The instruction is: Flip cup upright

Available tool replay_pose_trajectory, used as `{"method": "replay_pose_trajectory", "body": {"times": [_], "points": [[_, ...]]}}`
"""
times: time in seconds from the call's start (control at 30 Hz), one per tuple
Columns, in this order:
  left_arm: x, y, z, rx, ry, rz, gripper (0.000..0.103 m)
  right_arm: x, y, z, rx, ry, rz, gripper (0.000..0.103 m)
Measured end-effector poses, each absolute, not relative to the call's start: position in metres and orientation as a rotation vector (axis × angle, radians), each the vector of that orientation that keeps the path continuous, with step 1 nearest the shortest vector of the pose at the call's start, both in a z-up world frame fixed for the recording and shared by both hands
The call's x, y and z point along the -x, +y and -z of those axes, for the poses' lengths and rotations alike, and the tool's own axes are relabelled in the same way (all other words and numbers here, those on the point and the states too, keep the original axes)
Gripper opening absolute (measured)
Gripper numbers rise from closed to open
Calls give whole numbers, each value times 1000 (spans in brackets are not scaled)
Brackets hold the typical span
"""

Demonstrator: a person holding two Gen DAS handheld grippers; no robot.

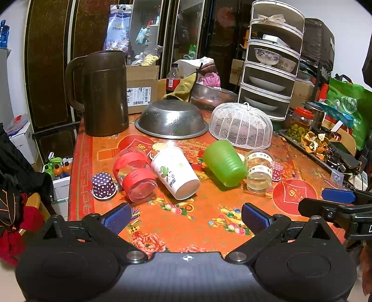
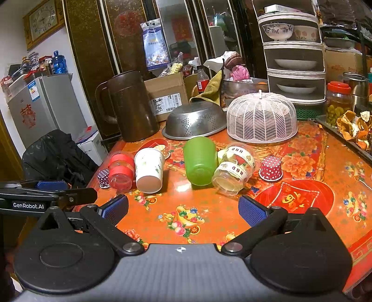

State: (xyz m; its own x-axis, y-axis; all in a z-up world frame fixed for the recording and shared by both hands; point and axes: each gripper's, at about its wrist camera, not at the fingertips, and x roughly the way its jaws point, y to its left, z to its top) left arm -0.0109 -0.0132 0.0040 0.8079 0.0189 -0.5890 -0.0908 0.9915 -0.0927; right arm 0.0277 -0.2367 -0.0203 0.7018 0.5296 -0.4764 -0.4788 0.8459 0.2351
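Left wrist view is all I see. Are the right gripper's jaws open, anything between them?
Observer: Open; the right gripper has its jaws spread wide, nothing between them.
Operator: What's hidden behind the clear cup?
Observer: A red polka-dot paper cup, rim down, just right of the clear HBD cup.
Operator: Anything on the far left wall?
Observer: A framed wall clock above a grey fridge.

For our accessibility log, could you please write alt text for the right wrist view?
The open right gripper hovers over an orange floral tablecloth, facing four cups lying on their sides: a red-banded clear cup, a white paper cup, a green plastic cup and a clear labelled cup. Behind stand a brown jug and an upturned steel colander.
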Motion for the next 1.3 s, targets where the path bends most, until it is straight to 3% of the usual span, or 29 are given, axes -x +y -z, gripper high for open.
{"method": "replay_pose_trajectory", "body": {"times": [0.9, 1.1, 1.3], "points": [[7, -9, -4, 127, 640, -68, 102, -28, -238, 24, -99, 575, -568, 102], [-10, 12, -29, 106, 613, -127, 102, -28, -242, 24, -103, 578, -571, 102], [-86, 58, -20, 164, 807, -245, 102, -29, -250, 29, -126, 584, -589, 102]]}}
